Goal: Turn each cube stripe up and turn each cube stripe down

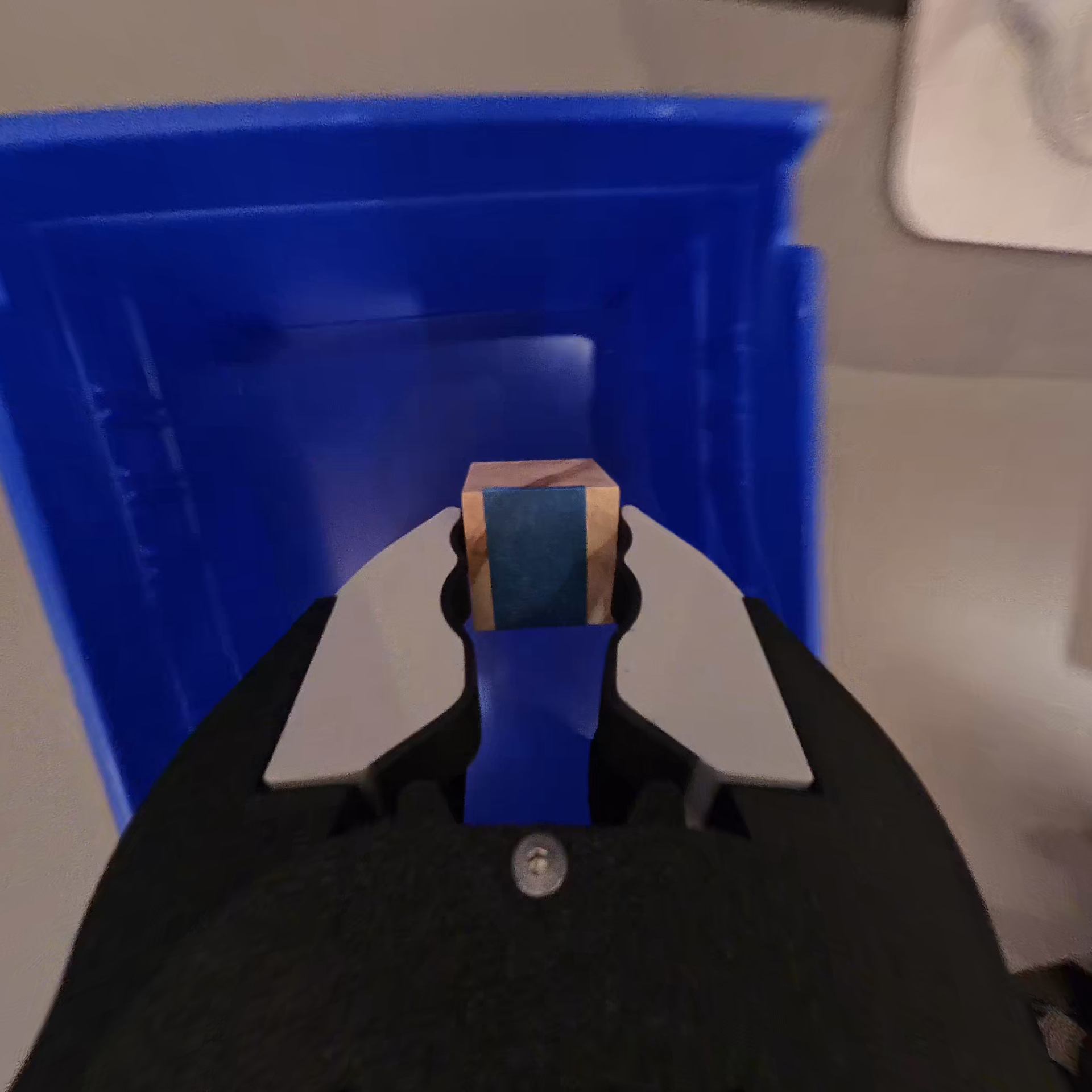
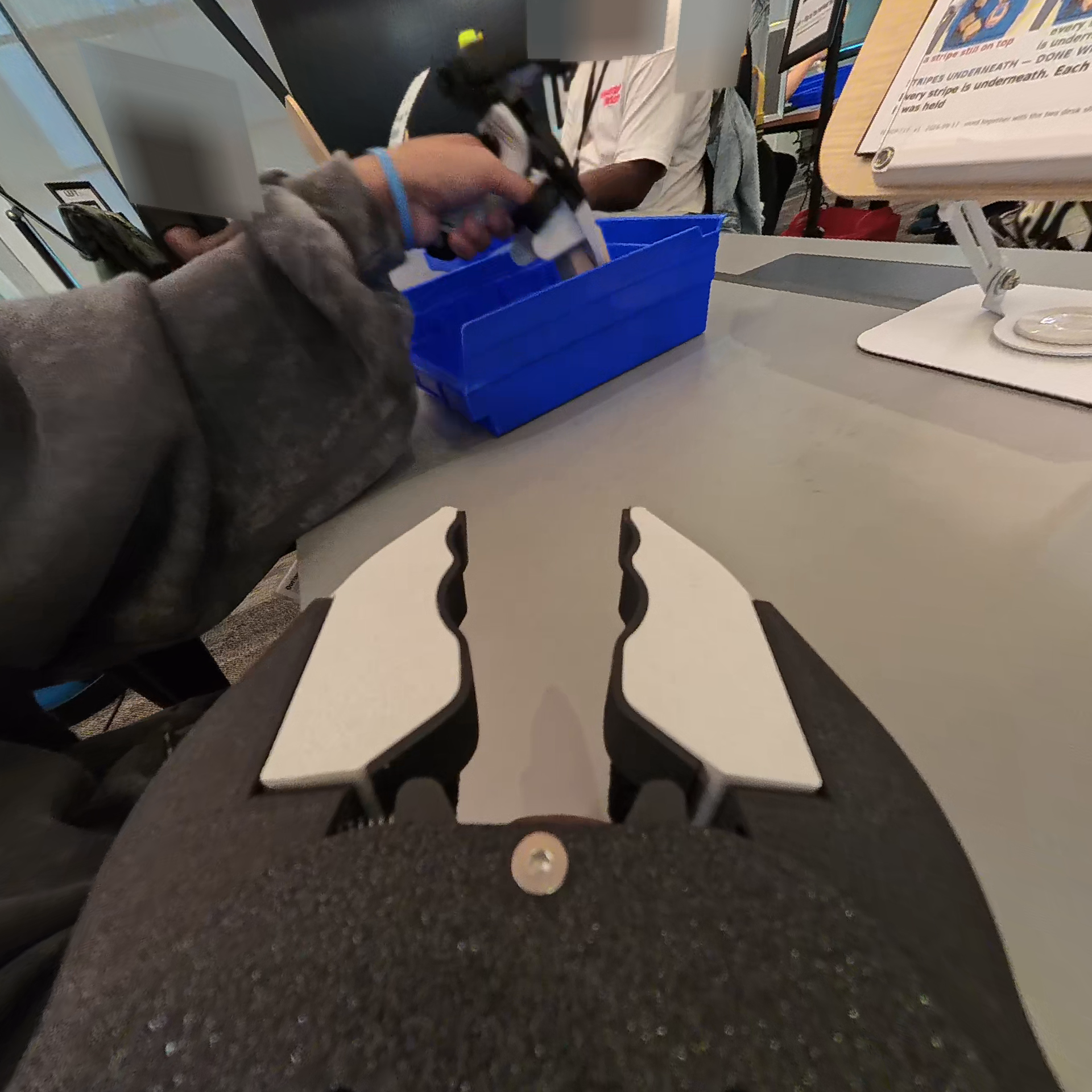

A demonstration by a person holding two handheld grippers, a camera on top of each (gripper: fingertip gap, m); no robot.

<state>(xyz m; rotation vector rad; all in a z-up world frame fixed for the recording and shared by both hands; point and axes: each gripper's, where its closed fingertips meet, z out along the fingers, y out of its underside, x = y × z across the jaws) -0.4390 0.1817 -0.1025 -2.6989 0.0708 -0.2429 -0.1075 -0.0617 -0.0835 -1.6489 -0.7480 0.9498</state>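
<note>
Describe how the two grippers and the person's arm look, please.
Both grippers, left gripper and right gripper, have a black textured body, light grey fingers with wavy black inner pads, and a silver screw at the centre. The person wears a grey fleece sleeve and a blue wristband.

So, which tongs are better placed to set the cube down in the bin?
Left. The left tongs already grip the cube over the blue bin. The right tongs are open and empty, over bare table away from the bin.
</note>
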